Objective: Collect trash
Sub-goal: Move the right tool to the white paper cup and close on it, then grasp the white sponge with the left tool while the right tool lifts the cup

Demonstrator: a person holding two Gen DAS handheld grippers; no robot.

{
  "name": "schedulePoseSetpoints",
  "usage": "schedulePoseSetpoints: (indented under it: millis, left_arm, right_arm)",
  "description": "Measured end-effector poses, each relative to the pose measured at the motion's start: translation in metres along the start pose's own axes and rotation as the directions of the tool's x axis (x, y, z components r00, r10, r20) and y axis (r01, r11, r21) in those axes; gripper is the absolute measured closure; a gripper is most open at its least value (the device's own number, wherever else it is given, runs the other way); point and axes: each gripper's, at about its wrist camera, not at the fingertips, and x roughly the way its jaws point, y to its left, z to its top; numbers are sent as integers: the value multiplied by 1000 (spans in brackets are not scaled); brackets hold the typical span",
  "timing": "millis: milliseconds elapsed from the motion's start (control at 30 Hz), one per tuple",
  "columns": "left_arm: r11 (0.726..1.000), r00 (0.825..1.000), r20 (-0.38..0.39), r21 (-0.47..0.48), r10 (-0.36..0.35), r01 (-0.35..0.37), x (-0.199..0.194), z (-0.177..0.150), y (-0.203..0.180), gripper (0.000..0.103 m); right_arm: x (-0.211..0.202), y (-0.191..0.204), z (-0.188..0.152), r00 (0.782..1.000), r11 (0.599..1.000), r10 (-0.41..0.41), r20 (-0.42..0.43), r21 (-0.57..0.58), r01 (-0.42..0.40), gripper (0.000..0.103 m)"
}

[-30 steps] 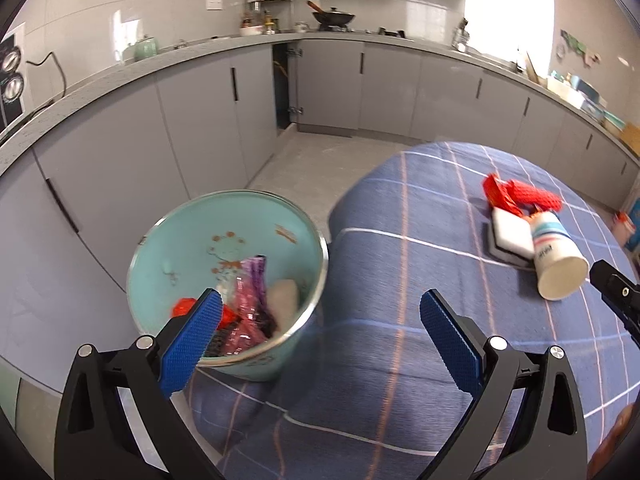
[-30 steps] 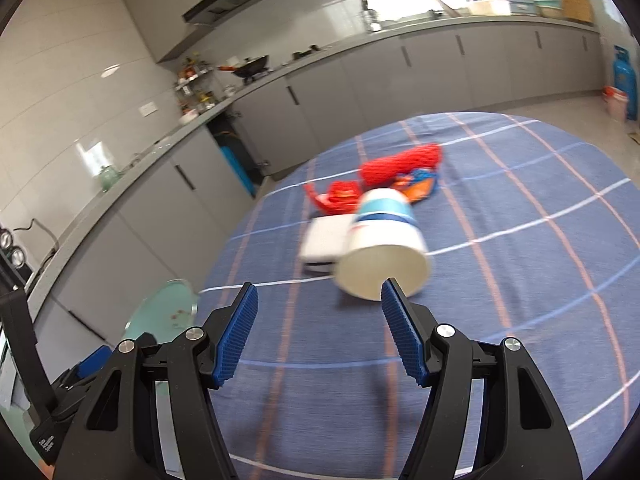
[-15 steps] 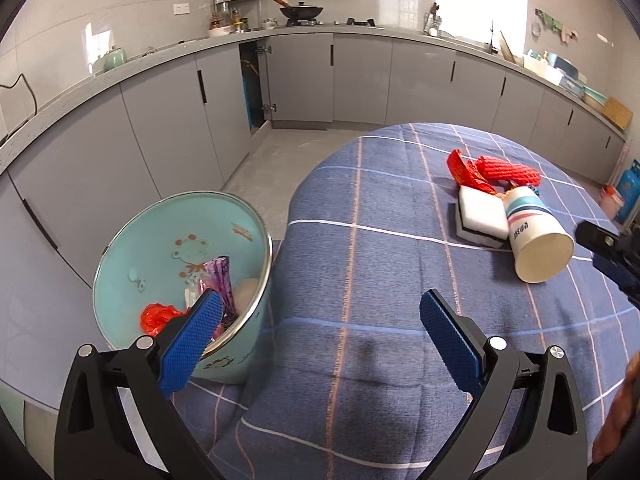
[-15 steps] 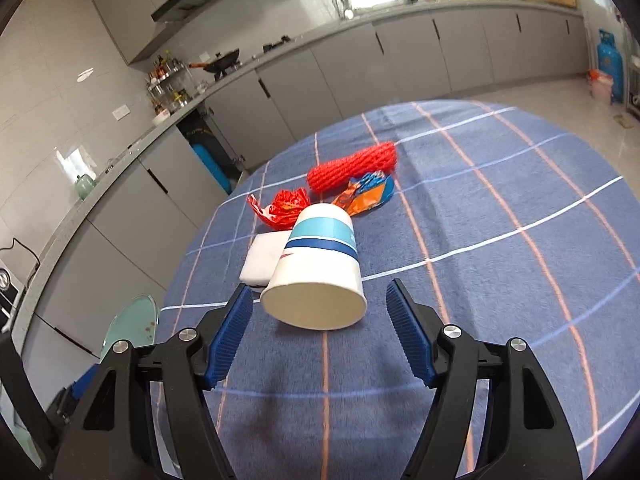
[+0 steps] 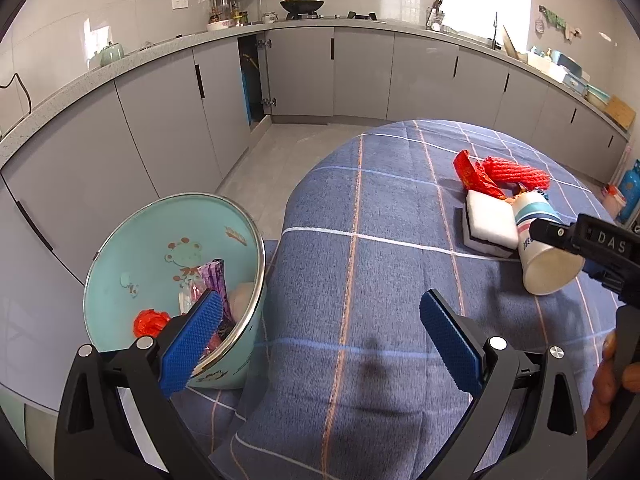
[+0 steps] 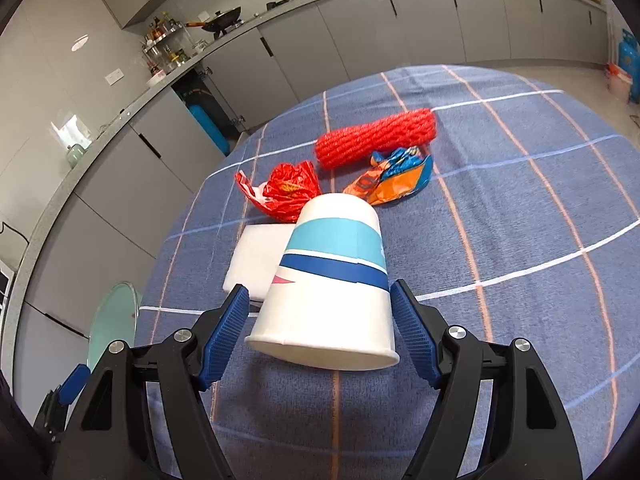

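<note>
Risk: my right gripper (image 6: 318, 330), jaws opening astride the tipped paper cup (image 6: 332, 292) untouched, could crush its thin rim when clenching.

I see a blue checked cloth (image 6: 520, 208) covering the worktop. Beyond it a run of grey cabinets (image 5: 360, 76) curves around the kitchen, with one door standing open on a dark gap (image 5: 250, 80). A black wok (image 5: 301, 3) sits on the counter (image 5: 60, 92), a rack of bottles (image 5: 236, 8) beside it. A blue gas cylinder (image 6: 628, 64) stands on the floor at far right.
</note>
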Motion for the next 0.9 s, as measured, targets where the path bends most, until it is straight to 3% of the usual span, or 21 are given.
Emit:
schedulePoseSetpoints:
  millis: [367,533,700,900]
  left_arm:
    - [998,998,0,19,-57,57,16,16,-33,7]
    - [994,995,7,52,-100,100,24,25,-61,8]
    - [984,988,11,86,-157,155,38,38,-97,11]
    - [973,981,-47,126,-186,191,68,47,-139,25]
  right_arm:
    - [-20,-13,-2,999,999,30,33,-23,-29,47]
    - [-49,-30,3,993,999,-12,117,-36,16,49]
    - [-66,-68,11,975,991,-132,181,3,134,49]
    - [-68,-92,9,975,991,-132,179,56,124,49]
